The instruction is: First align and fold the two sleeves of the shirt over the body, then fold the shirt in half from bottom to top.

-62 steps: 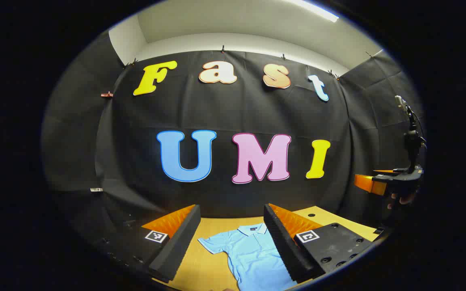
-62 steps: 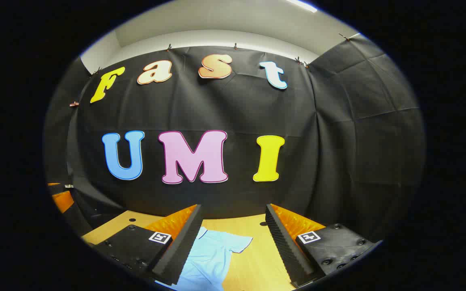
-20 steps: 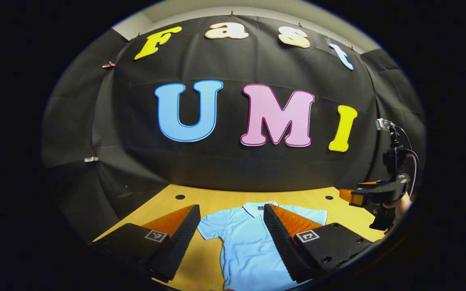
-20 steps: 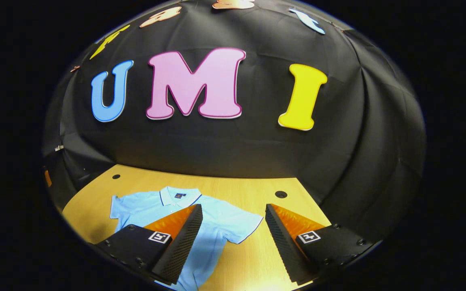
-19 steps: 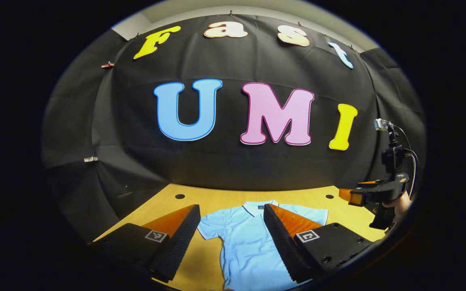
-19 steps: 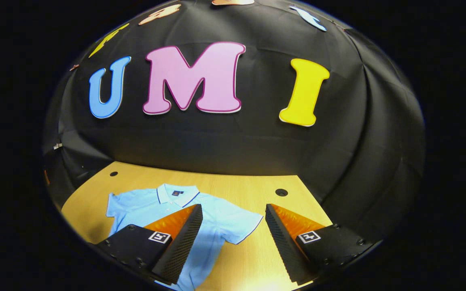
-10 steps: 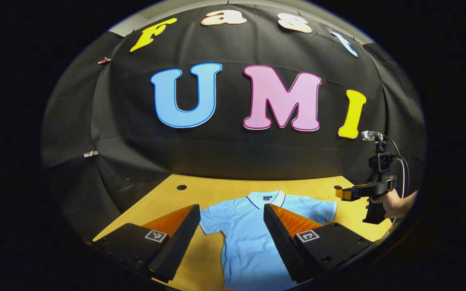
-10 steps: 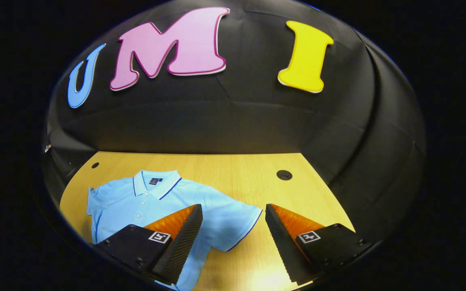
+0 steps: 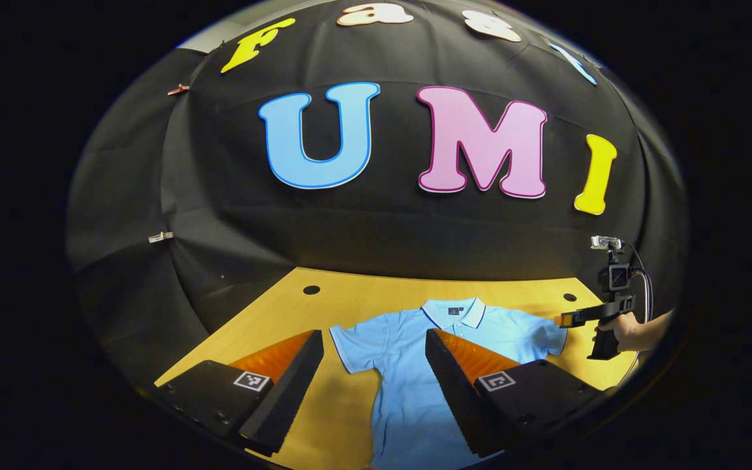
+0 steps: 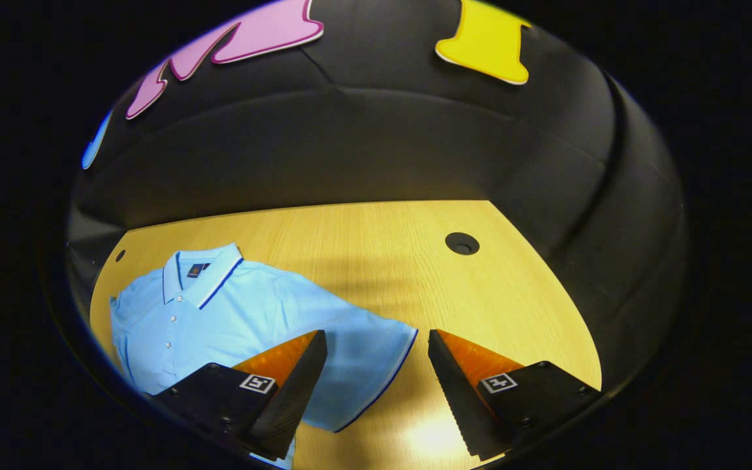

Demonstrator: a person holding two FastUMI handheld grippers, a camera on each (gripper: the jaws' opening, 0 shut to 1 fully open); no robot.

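Left gripper view: the left gripper has its jaws spread wide with nothing held between them. Its two fingers rise from the bottom of the view, hovering above a light blue short-sleeved polo shirt that lies flat and face up on a pale wooden table. Between the fingers sits the shirt's left sleeve and part of its body; the right-hand finger covers part of the chest. The white-trimmed collar points toward the black cloth wall at the far side of the table. Off to the right, a person's hand holds the right gripper just beside the tip of the shirt's other sleeve. A small camera on a stalk stands on top of that gripper.

Right gripper view: the right gripper also has its jaws wide apart, holding nothing. It hangs over the shirt's right sleeve, whose dark blue-edged cuff lies in the gap between the fingers. The left-hand finger covers part of that sleeve. The shirt spreads away to the left, unfolded, with its buttoned placket and collar visible. Bare wooden table extends ahead and to the right, with a round dark hole in its surface near the cloth wall.
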